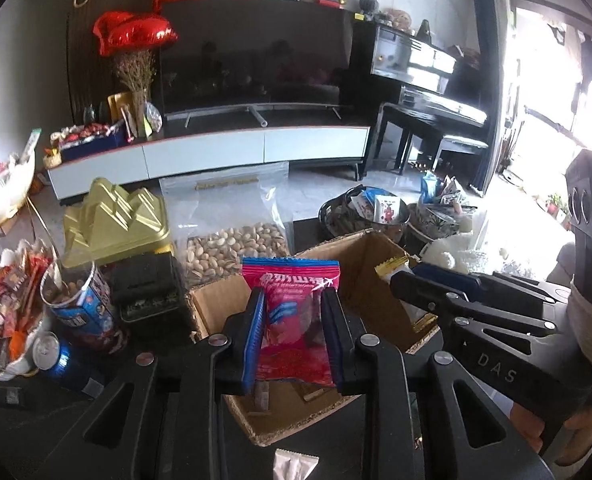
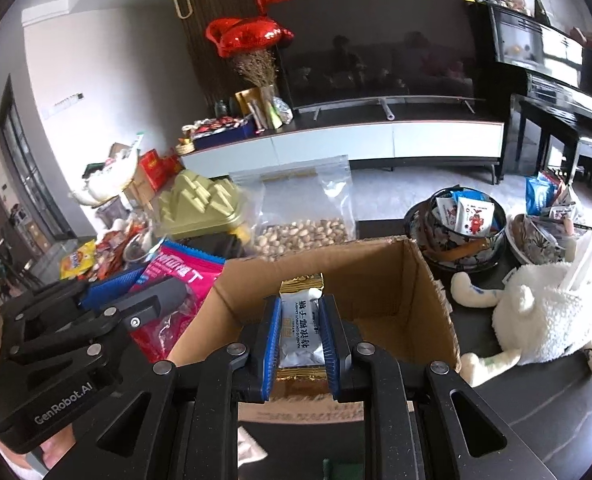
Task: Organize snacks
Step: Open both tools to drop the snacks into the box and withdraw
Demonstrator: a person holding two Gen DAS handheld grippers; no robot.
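Note:
An open cardboard box [image 2: 376, 280] stands on the dark table in front of both grippers. My left gripper [image 1: 293, 296] is shut on a pink and red snack packet [image 1: 292, 320], holding it upright over the box's left part. My right gripper [image 2: 301, 304] is shut on a small white and gold candy packet [image 2: 301, 328], its blue pads against the packet's sides, above the box's near edge. In the left wrist view the right gripper [image 1: 416, 280] reaches in from the right over the box. In the right wrist view the left gripper [image 2: 136, 284] and its pink packet [image 2: 184, 276] are at the left.
A clear bag of pistachios [image 1: 236, 244] and a gold tin [image 1: 116, 216] stand behind the box. Cans [image 1: 80, 304] and a heaped snack basket [image 1: 4, 312] crowd the left. Patterned bowls of sachets [image 2: 464, 216] and a white plush sheep [image 2: 548, 312] sit at the right.

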